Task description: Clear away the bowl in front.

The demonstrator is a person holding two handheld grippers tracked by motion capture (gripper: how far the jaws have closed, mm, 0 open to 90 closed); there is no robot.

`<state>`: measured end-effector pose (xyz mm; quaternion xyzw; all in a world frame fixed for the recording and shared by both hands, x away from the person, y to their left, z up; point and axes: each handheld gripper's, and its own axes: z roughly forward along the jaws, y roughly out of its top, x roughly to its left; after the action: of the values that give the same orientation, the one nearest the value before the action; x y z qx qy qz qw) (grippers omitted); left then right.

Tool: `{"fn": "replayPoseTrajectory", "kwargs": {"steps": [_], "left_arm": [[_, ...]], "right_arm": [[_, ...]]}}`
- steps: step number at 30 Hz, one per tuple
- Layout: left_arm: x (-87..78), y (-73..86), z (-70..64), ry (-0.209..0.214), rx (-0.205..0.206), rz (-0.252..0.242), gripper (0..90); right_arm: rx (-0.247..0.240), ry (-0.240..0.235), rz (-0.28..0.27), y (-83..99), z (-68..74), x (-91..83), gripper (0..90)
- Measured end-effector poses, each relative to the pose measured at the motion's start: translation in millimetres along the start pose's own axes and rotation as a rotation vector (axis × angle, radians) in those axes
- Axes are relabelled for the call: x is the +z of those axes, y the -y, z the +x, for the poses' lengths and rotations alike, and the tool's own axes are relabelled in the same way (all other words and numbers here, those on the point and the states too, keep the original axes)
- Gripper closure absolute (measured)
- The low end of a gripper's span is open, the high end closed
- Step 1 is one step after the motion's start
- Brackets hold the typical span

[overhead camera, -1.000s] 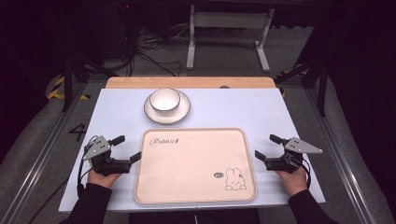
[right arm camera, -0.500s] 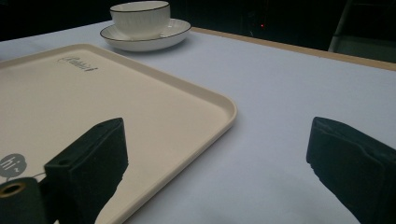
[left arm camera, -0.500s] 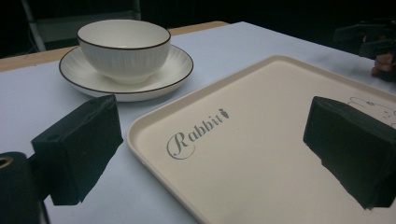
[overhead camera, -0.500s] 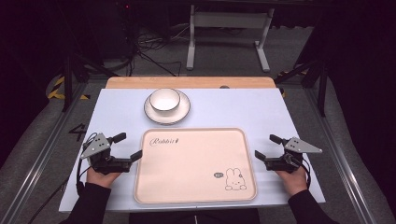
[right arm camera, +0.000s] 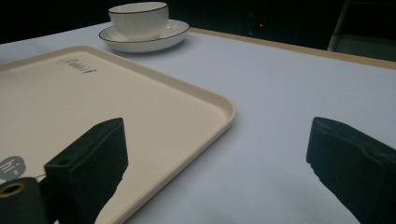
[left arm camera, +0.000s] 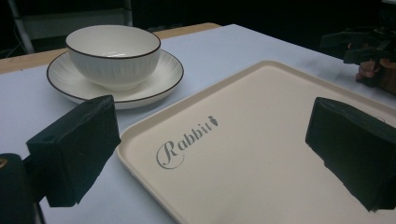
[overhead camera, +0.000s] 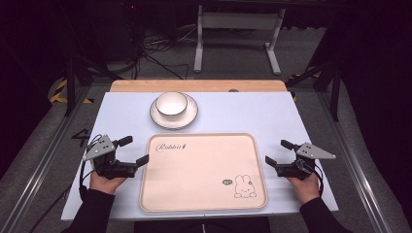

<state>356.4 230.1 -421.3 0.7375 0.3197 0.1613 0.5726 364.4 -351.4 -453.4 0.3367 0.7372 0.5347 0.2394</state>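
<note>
A cream tray [overhead camera: 204, 170] with "Rabbit" lettering and a small bunny drawing lies flat at the table's near middle. Beyond it, a white bowl [overhead camera: 171, 103] sits in a white saucer [overhead camera: 187, 118]. My left gripper [overhead camera: 137, 149] rests at the tray's left edge, open and holding nothing. In the left gripper view its jaws [left arm camera: 215, 123] straddle the tray's corner [left arm camera: 261, 154], with the bowl [left arm camera: 113, 53] ahead. My right gripper [overhead camera: 275, 152] is open beside the tray's right edge. In the right gripper view its left jaw is over the tray rim [right arm camera: 93, 102] and its right jaw over bare table.
The pale table top [overhead camera: 252, 111] has a wooden strip [overhead camera: 194, 86] along its far edge. A metal stand [overhead camera: 238, 29] and cables lie on the dark floor beyond. The far gripper [left arm camera: 364, 44] shows at the upper right of the left gripper view.
</note>
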Motion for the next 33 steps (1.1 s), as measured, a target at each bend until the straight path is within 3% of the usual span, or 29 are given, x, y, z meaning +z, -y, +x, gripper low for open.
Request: {"fn": "replayPoseTrajectory", "kwargs": {"steps": [1,3,7,16,23,26,29,33], "left_arm": [[0.0,-1.3,-0.6,-0.022,0.004,-0.005,3.5],[-0.2,-2.4,-1.0,-0.025,0.009,-0.008,3.5],[-2.0,-5.6,-1.7,-0.014,0.030,-0.016,2.6],[-1.4,-12.6,-1.2,0.009,0.028,-0.020,2.1],[7.8,-22.4,5.7,0.041,0.005,-0.022,0.9],[13.3,-24.3,11.5,0.046,-0.018,-0.019,0.9],[16.8,-26.2,20.5,0.081,-0.071,-0.039,0.9],[19.7,-29.2,27.6,0.071,-0.085,-0.052,1.0]], "right_arm": [[-0.002,-0.001,-0.001,0.0,-0.1,0.0,6.0],[0.000,0.000,0.000,0.0,0.0,0.0,6.0],[0.001,-0.001,0.000,0.0,-0.1,-0.1,6.0],[0.000,0.000,-0.001,0.0,-0.2,-0.3,6.0],[0.001,-0.001,-0.003,0.1,-0.4,-0.4,6.0],[0.002,-0.001,-0.003,0.1,-0.4,-0.4,6.0],[0.003,-0.003,-0.006,0.2,-0.5,-0.4,6.0],[0.004,-0.004,-0.006,0.2,-0.5,-0.5,6.0]]}}
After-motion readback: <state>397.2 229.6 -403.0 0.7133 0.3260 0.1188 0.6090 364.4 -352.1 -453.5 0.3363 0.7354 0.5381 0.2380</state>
